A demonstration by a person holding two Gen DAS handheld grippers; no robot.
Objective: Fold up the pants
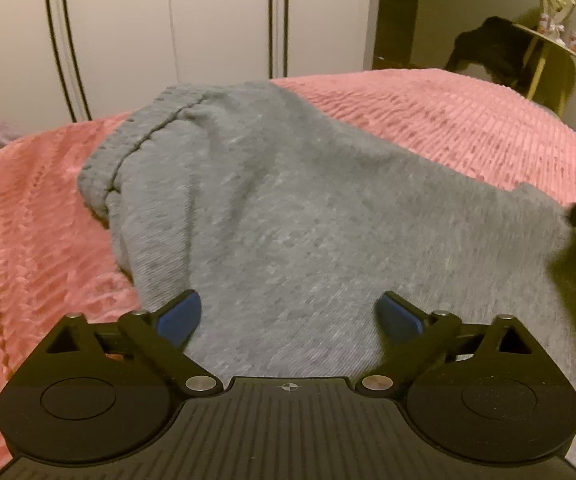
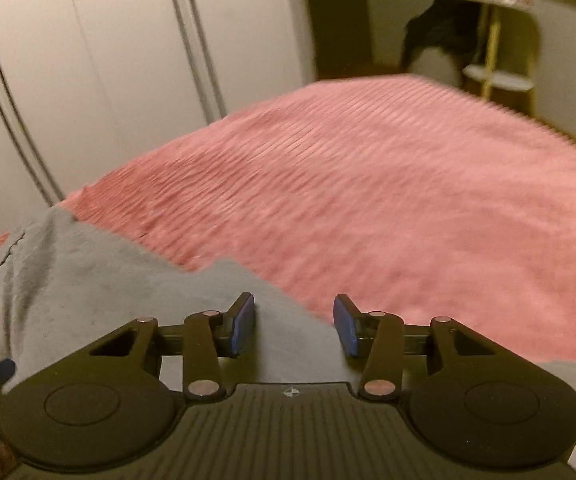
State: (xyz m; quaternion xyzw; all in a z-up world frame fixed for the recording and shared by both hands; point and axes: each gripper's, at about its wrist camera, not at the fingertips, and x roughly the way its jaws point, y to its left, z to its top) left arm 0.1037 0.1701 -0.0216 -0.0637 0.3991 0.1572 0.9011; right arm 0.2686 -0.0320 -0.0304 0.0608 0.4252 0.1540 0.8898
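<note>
Folding of grey pants [image 1: 288,208] spread on the pink bedspread [image 1: 448,128] is in hand.
Soft, limp, light knit is judged likely to sag and bunch; a hold is best taken at the ribbed cuff [image 1: 127,152], far left, or an edge. Left gripper [image 1: 288,316] and right gripper [image 2: 294,324] are held spread above the cloth, grasping nothing.

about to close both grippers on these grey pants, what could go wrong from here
1. The grey pants lie bunched and layered, so the open left gripper may pinch only the top layer, or several, and the fold could come out crooked.
2. The open right gripper sits at the fabric's edge beside the pink bedspread; it might catch the bedspread too, or miss the pants.
3. Both views are motion-blurred, so a hasty closing may land off target.
</note>
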